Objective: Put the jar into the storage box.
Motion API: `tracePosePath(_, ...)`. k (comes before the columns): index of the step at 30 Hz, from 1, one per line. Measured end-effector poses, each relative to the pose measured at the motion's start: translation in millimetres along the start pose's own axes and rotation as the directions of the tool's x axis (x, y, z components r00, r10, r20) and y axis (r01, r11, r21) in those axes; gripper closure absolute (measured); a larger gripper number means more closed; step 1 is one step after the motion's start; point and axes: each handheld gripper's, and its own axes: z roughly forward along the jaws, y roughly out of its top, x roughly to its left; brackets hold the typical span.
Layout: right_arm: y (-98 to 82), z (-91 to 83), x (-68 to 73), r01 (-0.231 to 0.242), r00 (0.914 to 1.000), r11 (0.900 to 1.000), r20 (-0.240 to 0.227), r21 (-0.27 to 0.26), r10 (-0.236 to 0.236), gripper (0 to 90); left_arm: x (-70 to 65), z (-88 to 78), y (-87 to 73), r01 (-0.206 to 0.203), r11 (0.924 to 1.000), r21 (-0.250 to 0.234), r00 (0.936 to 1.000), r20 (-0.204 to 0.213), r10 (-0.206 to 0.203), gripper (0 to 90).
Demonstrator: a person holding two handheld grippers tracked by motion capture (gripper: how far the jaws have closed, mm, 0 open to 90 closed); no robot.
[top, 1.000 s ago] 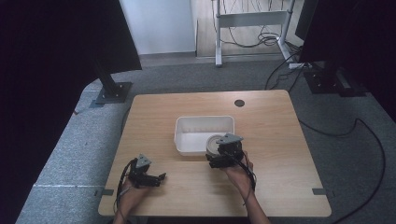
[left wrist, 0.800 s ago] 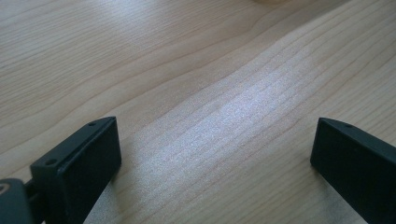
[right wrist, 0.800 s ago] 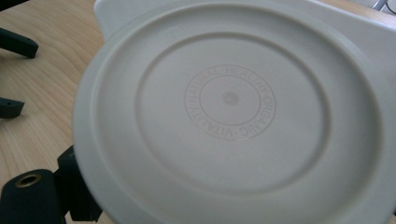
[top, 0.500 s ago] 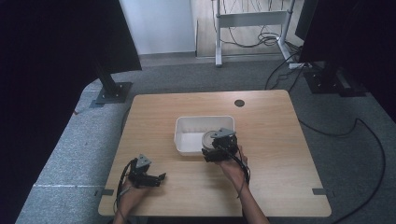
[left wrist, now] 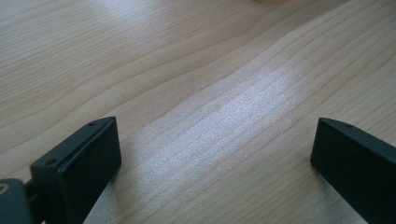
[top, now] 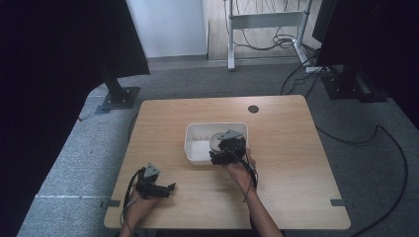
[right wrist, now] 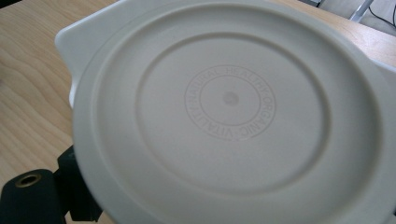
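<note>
Right gripper pinches round plate over white bin, centre frame; drop remains. Left gripper spread, idle.

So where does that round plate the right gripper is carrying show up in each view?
High view: the round plate sits mid-table at the right gripper, over the white bin.
Left gripper view: bare wooden table between its jaws.
Right gripper view: its underside spans the frame.
Shared landmark: the wooden table.
</note>
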Motion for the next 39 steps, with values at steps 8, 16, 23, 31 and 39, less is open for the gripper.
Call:
tracePosePath(8,0.3,15.9,0.3,-0.013,0.9989,1.0,0.045,0.012,0.013,9.4,0.2,-0.2,0.0,-0.004,1.0,0.004,1.0,0.0,0.004,1.4)
tracePosePath(16,-5.3,30.1,-0.4,-0.025,0.9973,0.999,0.07,0.032,0.023,9.4,0.2,-0.2,0.0,-0.003,1.0,0.004,1.0,0.001,0.003,1.4)
tracePosePath(23,-13.4,39.4,-2.0,-0.039,0.9958,0.998,0.085,0.054,0.034,9.4,0.3,-0.2,0.1,-0.004,1.0,0.004,1.0,0.0,0.004,1.4)
tracePosePath(31,-18.7,45.3,-3.8,-0.048,0.9952,0.997,0.088,0.062,0.043,9.4,0.3,-0.2,0.1,-0.004,1.0,0.004,1.0,0.0,0.004,1.4)
tracePosePath(39,-19.5,45.5,-9.6,-0.089,0.9947,0.994,0.058,0.066,0.085,9.3,0.2,-0.2,0.0,-0.003,1.0,0.004,1.0,0.001,0.003,1.4)
